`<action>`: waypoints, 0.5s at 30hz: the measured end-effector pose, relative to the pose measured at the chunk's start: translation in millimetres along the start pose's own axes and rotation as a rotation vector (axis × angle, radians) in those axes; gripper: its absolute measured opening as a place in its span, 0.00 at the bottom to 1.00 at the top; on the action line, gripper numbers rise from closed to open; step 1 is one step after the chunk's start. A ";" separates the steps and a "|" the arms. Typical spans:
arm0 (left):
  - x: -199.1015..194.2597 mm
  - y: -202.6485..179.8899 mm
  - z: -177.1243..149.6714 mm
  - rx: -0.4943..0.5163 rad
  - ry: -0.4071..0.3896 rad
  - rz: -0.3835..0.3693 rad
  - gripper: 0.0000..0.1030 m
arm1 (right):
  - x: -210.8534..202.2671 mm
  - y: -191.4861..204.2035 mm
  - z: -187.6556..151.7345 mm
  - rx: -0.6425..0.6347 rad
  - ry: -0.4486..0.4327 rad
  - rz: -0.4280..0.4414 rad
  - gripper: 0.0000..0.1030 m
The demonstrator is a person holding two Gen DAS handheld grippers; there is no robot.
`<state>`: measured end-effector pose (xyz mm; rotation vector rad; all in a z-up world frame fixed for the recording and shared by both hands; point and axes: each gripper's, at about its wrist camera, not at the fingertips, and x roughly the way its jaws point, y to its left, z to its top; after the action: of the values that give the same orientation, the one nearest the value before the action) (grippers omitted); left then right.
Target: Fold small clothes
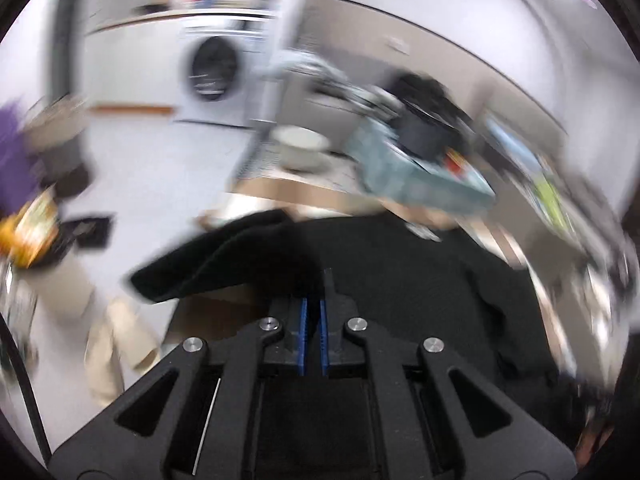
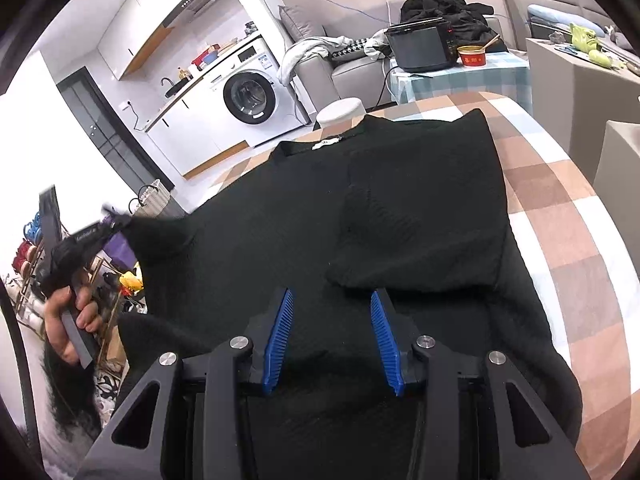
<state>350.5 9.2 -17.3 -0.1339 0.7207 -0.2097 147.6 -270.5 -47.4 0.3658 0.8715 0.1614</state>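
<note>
The left gripper (image 1: 314,304) was clamped on a fold of the black sweater (image 1: 400,280), lifting its left sleeve (image 1: 208,256). Far behind, blurred, stood a washing machine (image 1: 212,68).

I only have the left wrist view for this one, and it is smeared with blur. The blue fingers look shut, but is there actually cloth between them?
Observer: Yes. The right wrist view shows the left gripper pinching the left side of the black sweater, with the cloth pulled up into a peak.
Reviewer: And the other gripper?
Observer: The right gripper is open above the near part of the sweater and is gripping nothing.
Reviewer: Any fold made already?
Observer: One sleeve lies folded across the body. The sweater is spread on a checked tablecloth.
</note>
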 end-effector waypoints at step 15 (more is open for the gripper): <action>36.9 27.4 -53.5 -0.103 0.158 0.038 0.57 | -6.2 -21.6 0.6 0.023 0.002 -0.034 0.42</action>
<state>345.8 24.4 -86.0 -0.2033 0.8915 -0.1478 143.9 -292.4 -50.8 0.3725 0.8814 0.1203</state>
